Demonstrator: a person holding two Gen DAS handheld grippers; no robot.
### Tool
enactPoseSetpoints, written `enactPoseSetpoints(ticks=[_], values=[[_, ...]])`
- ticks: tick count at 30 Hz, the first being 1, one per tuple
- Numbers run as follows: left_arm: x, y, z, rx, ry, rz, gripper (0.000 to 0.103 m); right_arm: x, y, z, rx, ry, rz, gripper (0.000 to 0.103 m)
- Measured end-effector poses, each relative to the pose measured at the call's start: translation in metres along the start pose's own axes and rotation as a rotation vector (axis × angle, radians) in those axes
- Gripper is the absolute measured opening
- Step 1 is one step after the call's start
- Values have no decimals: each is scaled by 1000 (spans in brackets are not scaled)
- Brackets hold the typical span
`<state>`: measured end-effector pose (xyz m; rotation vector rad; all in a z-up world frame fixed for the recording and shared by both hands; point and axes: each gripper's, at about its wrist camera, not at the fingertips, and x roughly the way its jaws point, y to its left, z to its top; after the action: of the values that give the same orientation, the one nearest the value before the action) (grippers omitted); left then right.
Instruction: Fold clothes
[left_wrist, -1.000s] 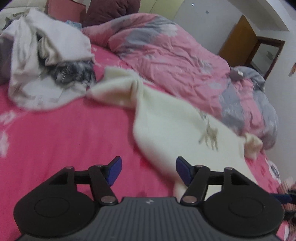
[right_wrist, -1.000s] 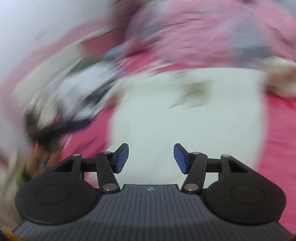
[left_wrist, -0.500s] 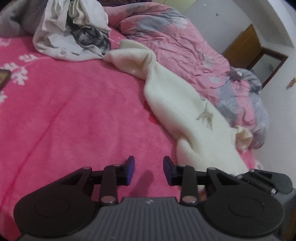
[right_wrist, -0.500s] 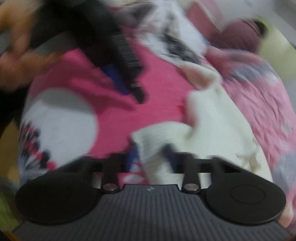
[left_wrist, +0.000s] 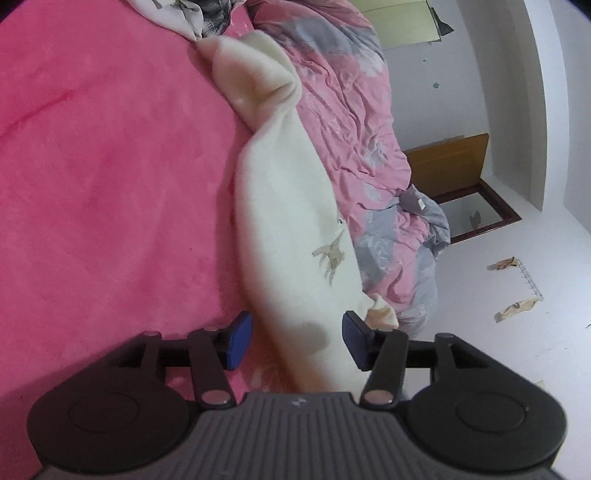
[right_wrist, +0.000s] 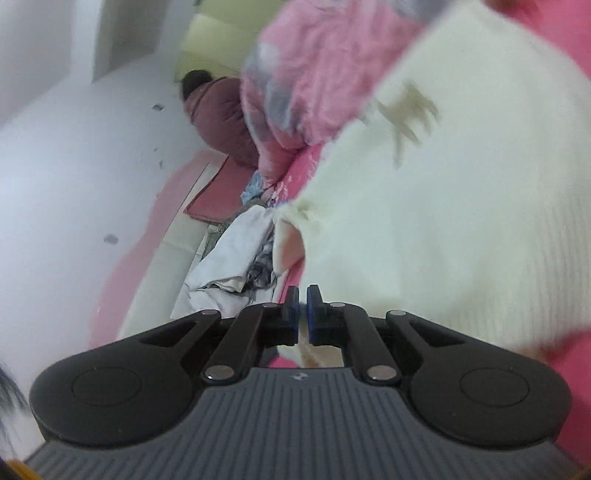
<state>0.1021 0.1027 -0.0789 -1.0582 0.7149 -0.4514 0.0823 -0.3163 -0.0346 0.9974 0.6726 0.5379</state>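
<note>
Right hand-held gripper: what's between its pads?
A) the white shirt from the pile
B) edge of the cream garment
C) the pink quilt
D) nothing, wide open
B: the right hand-held gripper has its blue pads nearly together on a thin edge of the cream garment, whose fabric runs up and away from the fingers to the right.

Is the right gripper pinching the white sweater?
Touching. In the right wrist view the right gripper is nearly shut, with a cream edge of the sweater pinched between its blue pads.
</note>
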Motion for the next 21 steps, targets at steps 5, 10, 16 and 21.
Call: enactPoseSetpoints(ticks=[5,10,16,21], values=[[5,-2,-2,21,2,7,54,7,0,-33,-18,149,-36,6],[6,-3,-6,5,40,-36,53,-27,1,-46,5,164,-42,12],[0,-2,-16,-24,39,-140,53,-113,-9,-32,45,-63,-83,42],[6,-12,-22,-12,45,-135,53,-140,-38,-11,71,-246,-234,46]])
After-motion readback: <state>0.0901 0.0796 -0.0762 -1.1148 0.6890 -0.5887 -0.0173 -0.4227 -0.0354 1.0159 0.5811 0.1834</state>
